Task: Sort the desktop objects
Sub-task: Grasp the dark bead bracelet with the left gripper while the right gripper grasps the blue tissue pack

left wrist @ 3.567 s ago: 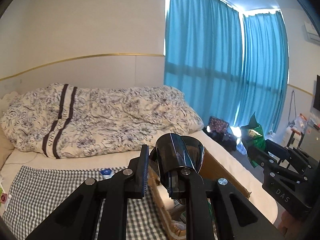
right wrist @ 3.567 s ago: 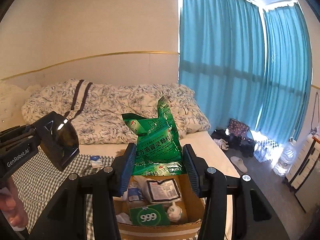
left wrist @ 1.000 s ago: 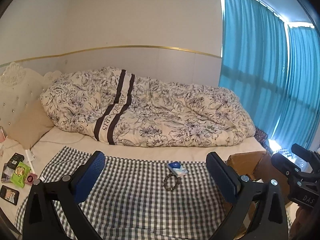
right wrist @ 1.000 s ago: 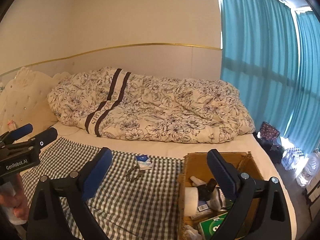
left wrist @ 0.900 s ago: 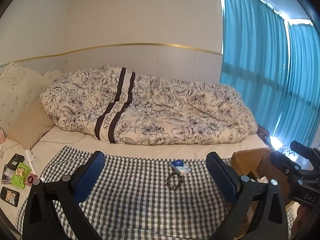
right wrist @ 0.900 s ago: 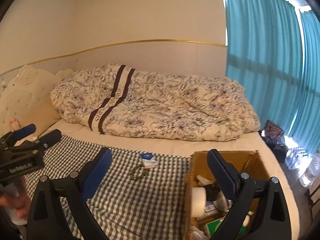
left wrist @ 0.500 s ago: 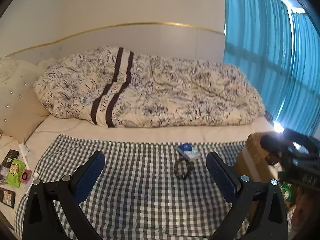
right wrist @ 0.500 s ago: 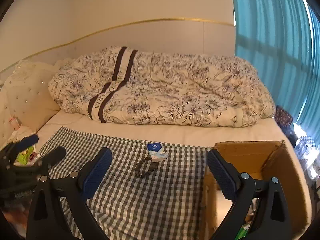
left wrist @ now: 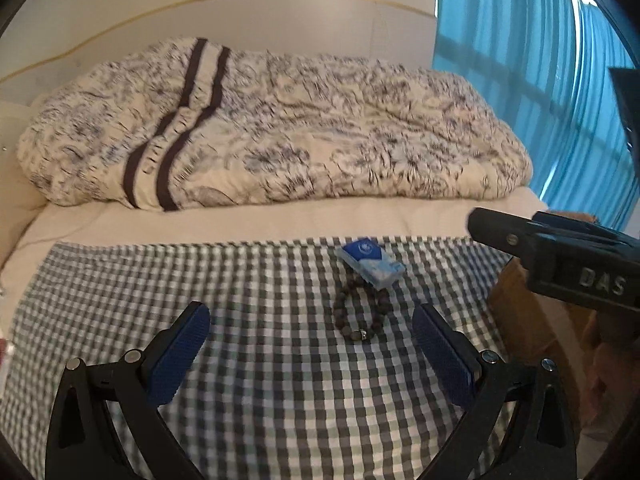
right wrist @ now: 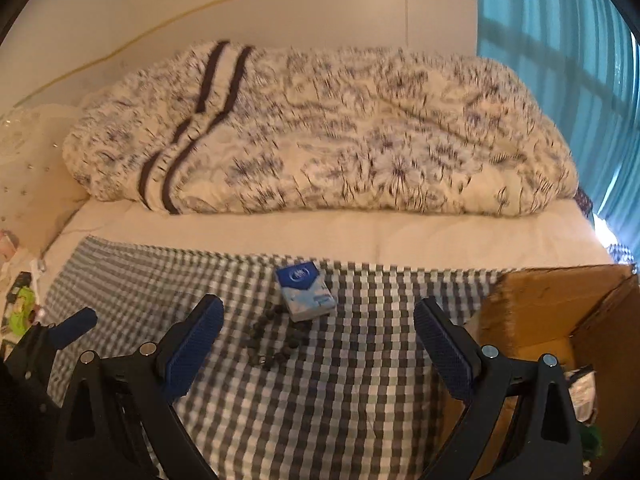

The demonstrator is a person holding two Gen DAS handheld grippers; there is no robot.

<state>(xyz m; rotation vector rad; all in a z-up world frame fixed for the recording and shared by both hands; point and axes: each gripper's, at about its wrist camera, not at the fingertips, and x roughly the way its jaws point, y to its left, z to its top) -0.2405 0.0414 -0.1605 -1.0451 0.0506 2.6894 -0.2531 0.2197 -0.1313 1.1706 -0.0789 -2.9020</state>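
A blue and white pack (left wrist: 371,263) (right wrist: 305,291) lies on the checked cloth (left wrist: 260,360) (right wrist: 320,380), and a dark bead bracelet (left wrist: 360,314) (right wrist: 272,338) rests against its near side. My left gripper (left wrist: 311,354) hovers open just short of the bracelet, nothing between its blue pads. My right gripper (right wrist: 318,344) is open too, with pack and bracelet lying ahead between its fingers. An open cardboard box (right wrist: 560,320) (left wrist: 520,304) stands at the cloth's right end, with packets inside.
A rolled floral duvet (left wrist: 272,128) (right wrist: 320,132) fills the far side of the bed. Teal curtains (left wrist: 540,60) hang at the right. Small items, among them a green packet (right wrist: 20,312), lie off the cloth at the left. The other gripper's body (left wrist: 560,256) crosses the left wrist view.
Both grippers let go of the dark object and the green packet, opened wide, and have dropped closer to the cloth, toward the pack and the bracelet. The box now sits at the right edge.
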